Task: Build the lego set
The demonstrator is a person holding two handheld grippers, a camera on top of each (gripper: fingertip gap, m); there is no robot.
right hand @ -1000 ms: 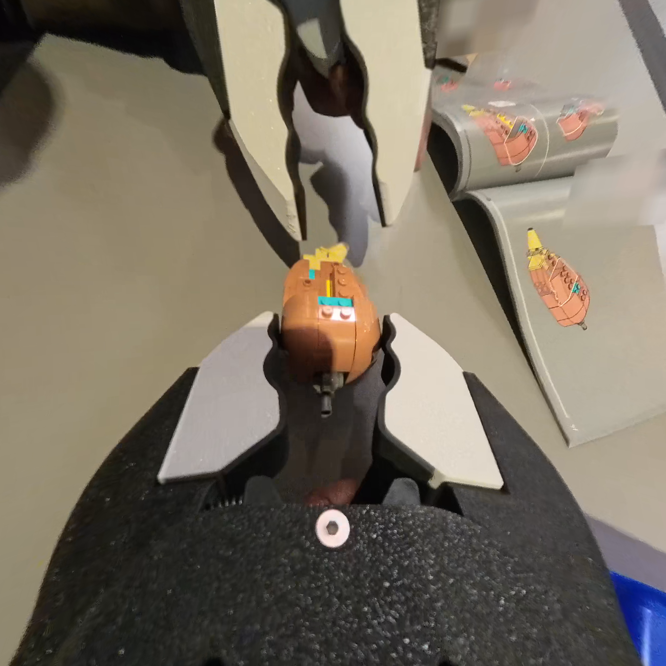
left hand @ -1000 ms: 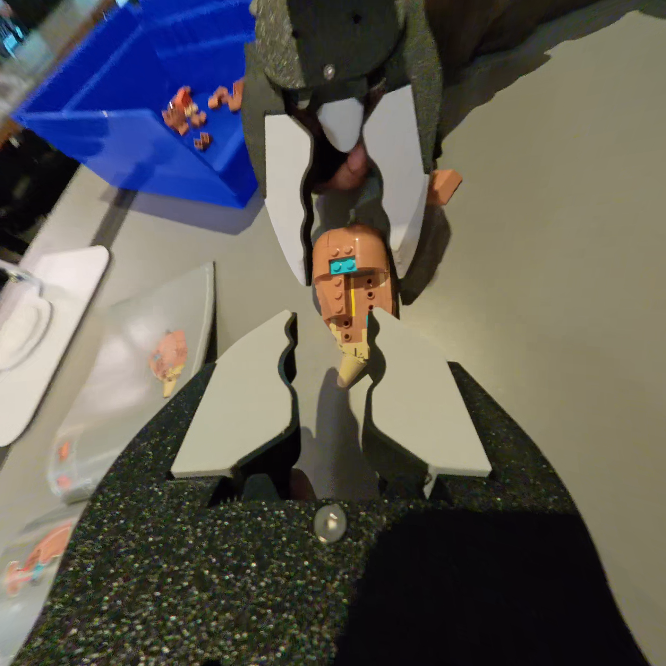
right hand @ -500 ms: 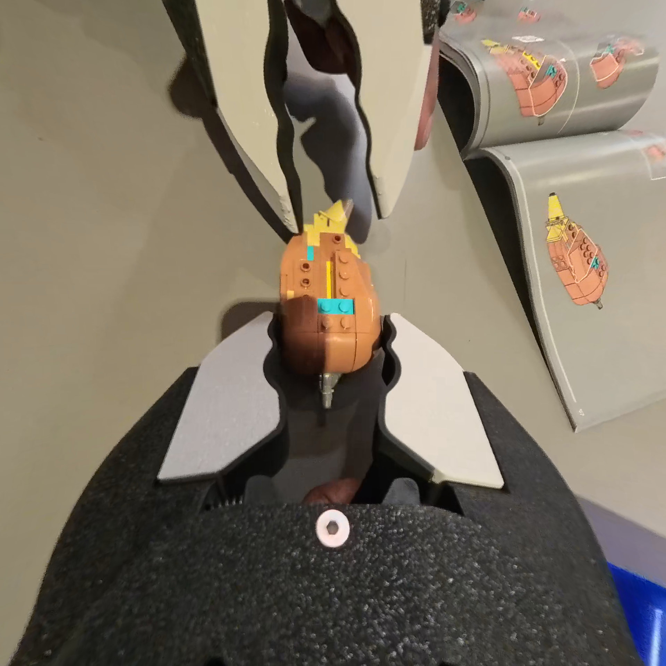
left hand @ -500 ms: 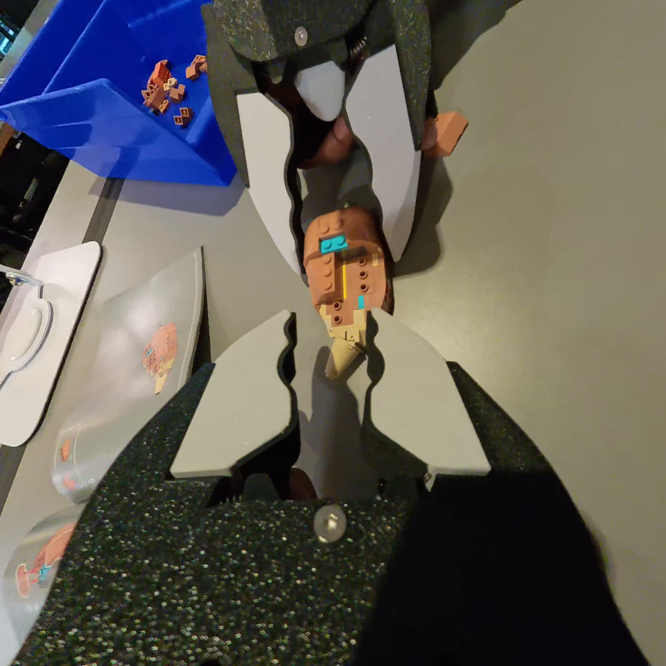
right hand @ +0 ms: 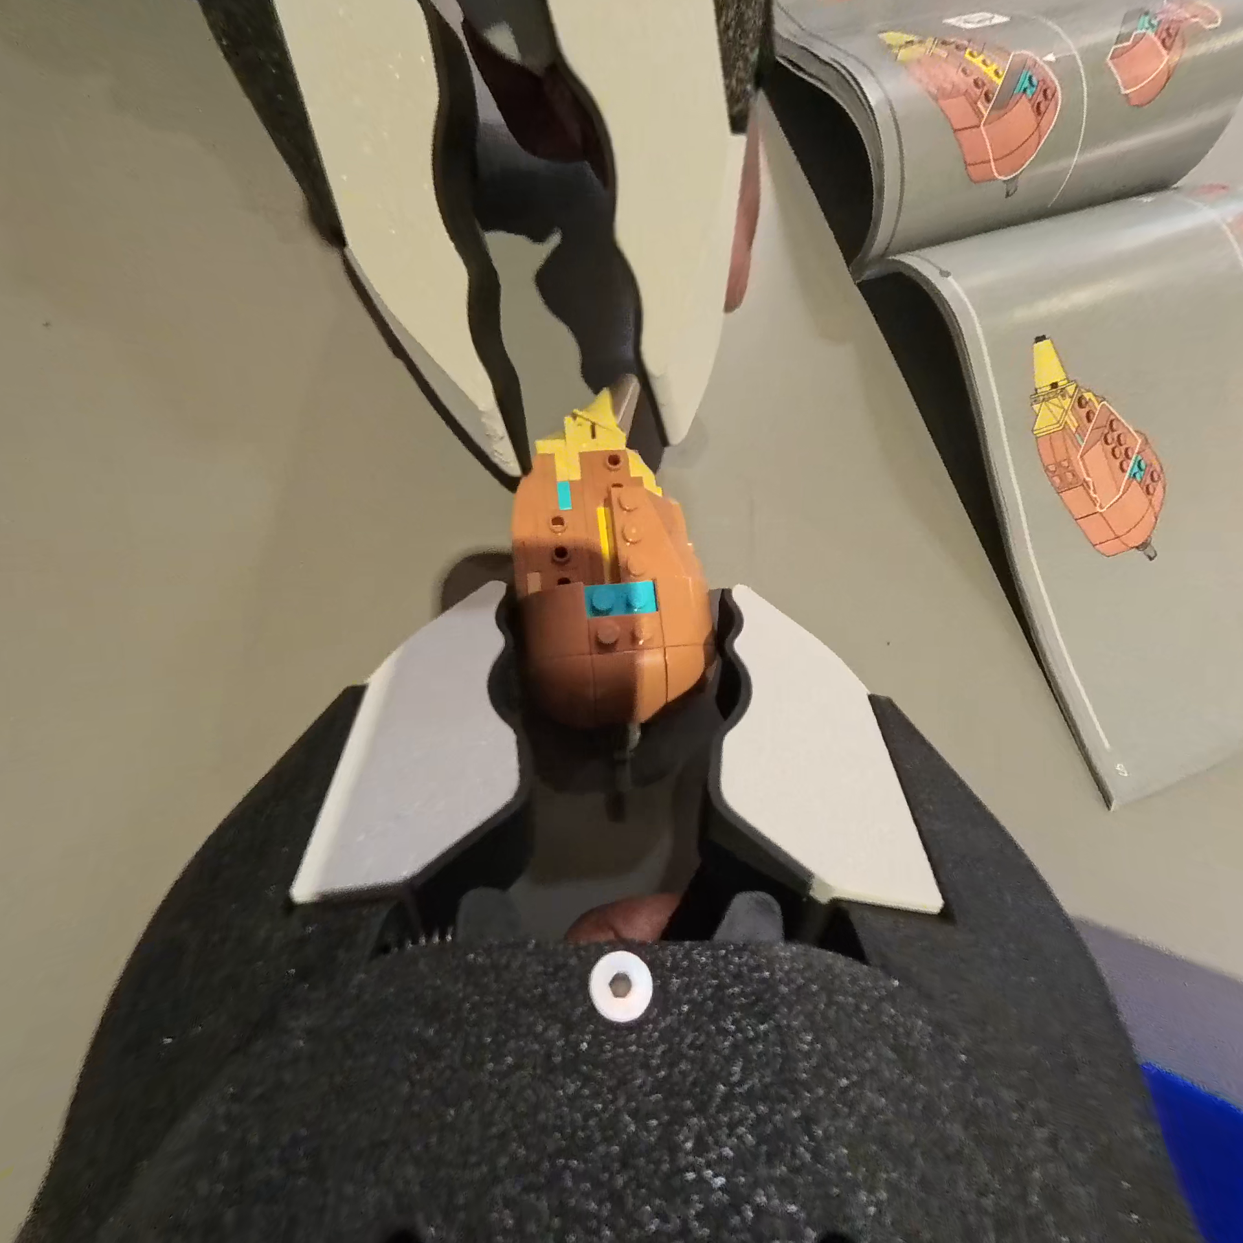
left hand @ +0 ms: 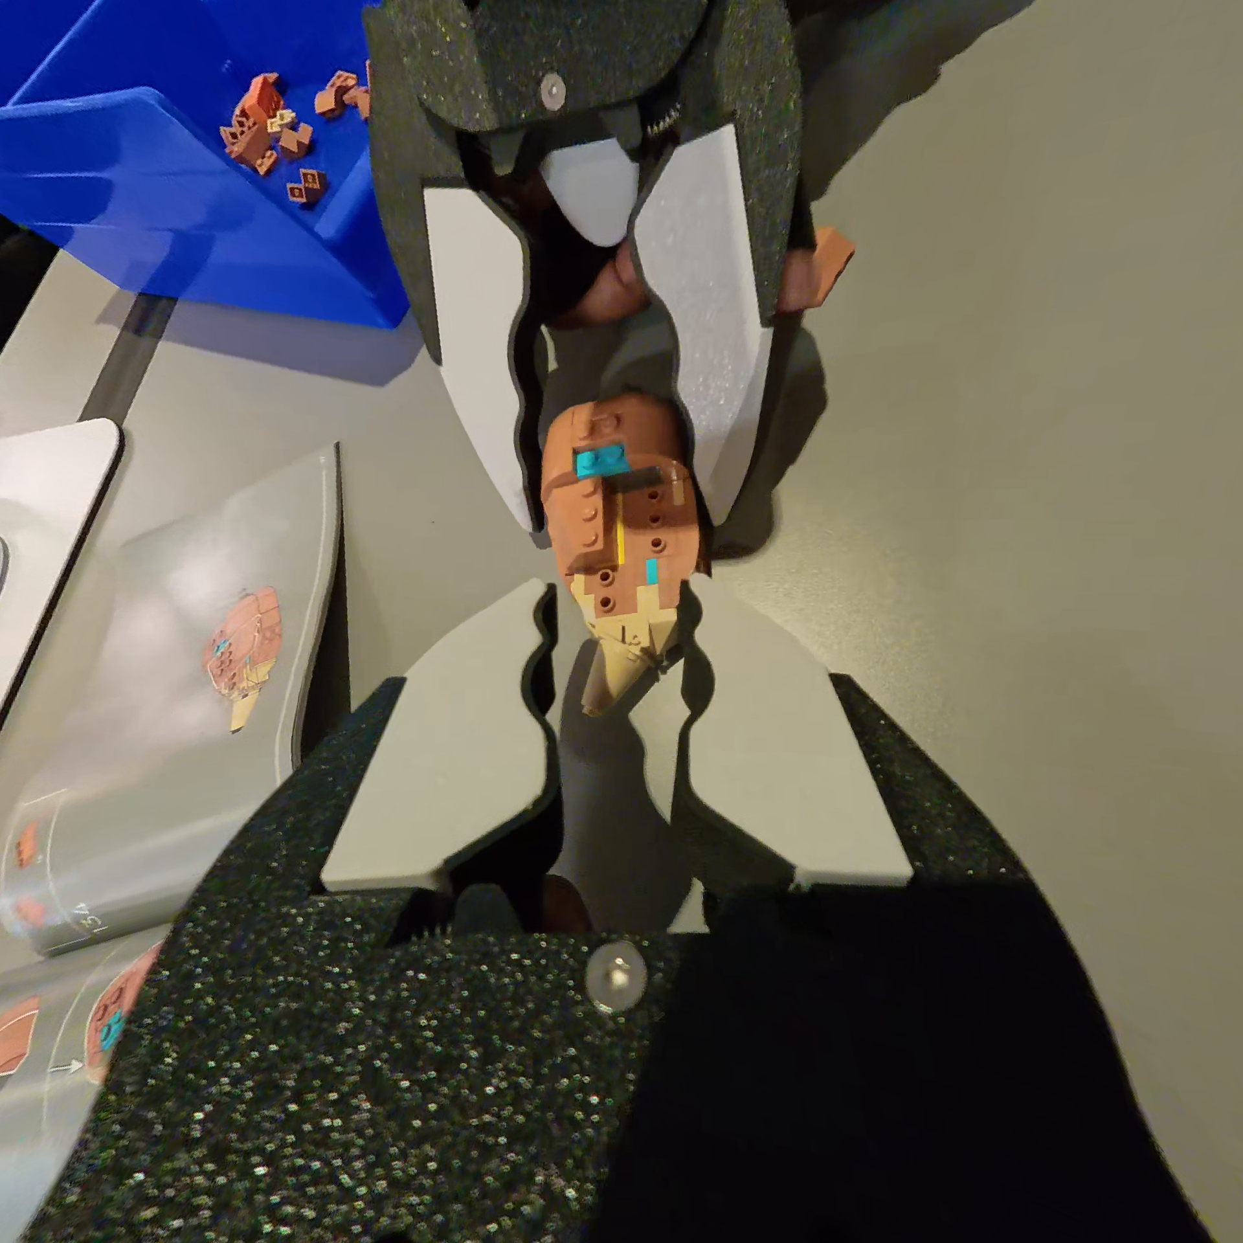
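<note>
One brown lego model, teal stripe, yellow tip

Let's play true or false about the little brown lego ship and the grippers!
1. The right gripper holds the ship by its round brown end. True.
2. The ship's pointed tip is green. False: it is tan-yellow.
3. Loose bricks lie in a blue bin. True.
4. The booklet is closed. False: it lies open, showing ship drawings.
5. The left gripper is shut tight on the ship. False: its jaws stand open around the tip.
</note>
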